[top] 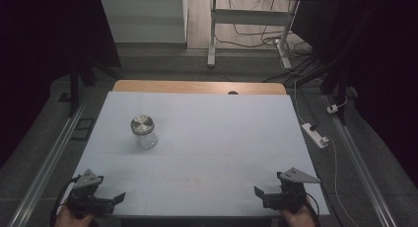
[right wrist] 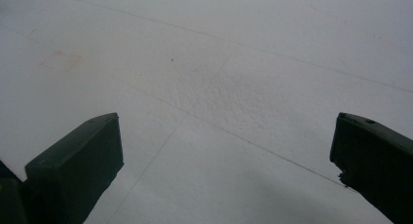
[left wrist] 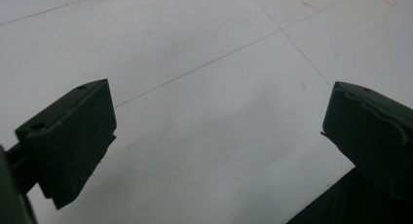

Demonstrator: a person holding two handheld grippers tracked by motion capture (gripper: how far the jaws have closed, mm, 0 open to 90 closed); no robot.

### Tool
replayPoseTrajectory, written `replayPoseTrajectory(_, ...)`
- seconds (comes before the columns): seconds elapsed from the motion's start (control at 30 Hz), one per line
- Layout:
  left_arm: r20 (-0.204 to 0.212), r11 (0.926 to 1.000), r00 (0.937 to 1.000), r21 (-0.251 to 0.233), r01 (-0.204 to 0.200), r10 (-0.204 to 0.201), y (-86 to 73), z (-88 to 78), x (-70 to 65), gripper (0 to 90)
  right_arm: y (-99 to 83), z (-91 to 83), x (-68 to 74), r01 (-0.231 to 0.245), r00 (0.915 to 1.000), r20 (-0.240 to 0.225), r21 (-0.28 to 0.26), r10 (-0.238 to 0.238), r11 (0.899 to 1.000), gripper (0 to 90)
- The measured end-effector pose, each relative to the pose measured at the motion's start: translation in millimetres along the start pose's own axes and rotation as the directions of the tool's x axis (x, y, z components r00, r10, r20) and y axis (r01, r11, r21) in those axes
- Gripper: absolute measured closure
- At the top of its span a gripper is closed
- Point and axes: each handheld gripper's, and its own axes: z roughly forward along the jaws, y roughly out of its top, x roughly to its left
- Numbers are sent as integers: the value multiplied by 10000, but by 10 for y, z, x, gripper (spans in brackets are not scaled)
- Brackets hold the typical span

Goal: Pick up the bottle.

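Scene: you sit at a white table [top: 207, 138], holding a two-jaw gripper in each hand at its near edge.
Jar: a small clear glass jar [top: 144, 132] with a round metal lid [top: 142, 124] stands upright on the left half of the table, farther back than both grippers and well apart from them. The lid looks seated on top.
Left gripper: your left gripper [top: 114, 198] rests at the near left corner, its jaws spread wide with only bare table between them, as the left gripper view confirms [left wrist: 214, 131].
Right gripper: your right gripper [top: 260, 193] rests at the near right corner, jaws equally wide and empty; the right gripper view shows plain table surface [right wrist: 224, 151].
Step in hand: likely the first reach toward the jar, which sits nearer your left hand.
How to do it well: keep the jaws wide as you approach, come in level with the glass body below the lid, and centre it between the pads before closing.
Risk: glass is smooth and the jar is light, so an off-centre nudge could tip or slide it.
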Motion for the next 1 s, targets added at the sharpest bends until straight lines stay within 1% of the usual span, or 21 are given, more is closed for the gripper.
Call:
replayPoseTrajectory(0.03, 5, 10000, 10000, 30, -21, 21, 1, 3, -4, 2, 2, 5, -18, -189, 9998, -60, 70, 189, 9998, 0)
replayPoseTrajectory(0.1, 38, 10000, 10000, 51, -29, 29, 2, 5, -5, 2, 3, 10, -22, -200, 9997, -141, 119, 202, 9997, 0)
replayPoseTrajectory(0.3, 180, 9998, 9998, 181, -53, 50, 9, 20, 2, 4, 12, 36, 7, 161, 9997, -210, 366, -154, 9992, 0)
replayPoseTrajectory(0.4, 275, 9997, 9996, 254, -70, 63, 13, 26, 3, 5, 12, 39, 16, 251, 9993, -280, 417, -240, 9988, 0)
replayPoseTrajectory(0.63, 324, 9994, 9994, 325, -120, 109, 17, 32, 6, 0, 12, 38, 12, 254, 9992, -324, 404, -241, 9989, 0)
replayPoseTrajectory(0.73, 398, 9996, 9992, 291, 51, -63, 15, 29, 22, 0, 12, 38, 11, 256, 9991, -351, 408, -242, 9988, 0)
replayPoseTrajectory(0.87, 372, 9994, 9992, 326, 105, -117, 17, 32, 25, 0, 11, 38, 7, 250, 9987, -447, 407, -232, 9989, 0)
replayPoseTrajectory(0.97, 276, 9993, 9996, 374, 16, -26, 21, 34, 11, 0, 12, 39, 6, 235, 9984, -525, 427, -213, 9988, 0)
replayPoseTrajectory(1.0, 231, 9995, 9997, 321, -40, 33, 24, 31, 0, 0, 12, 40, 5, 241, 9983, -545, 437, -217, 9988, 0)
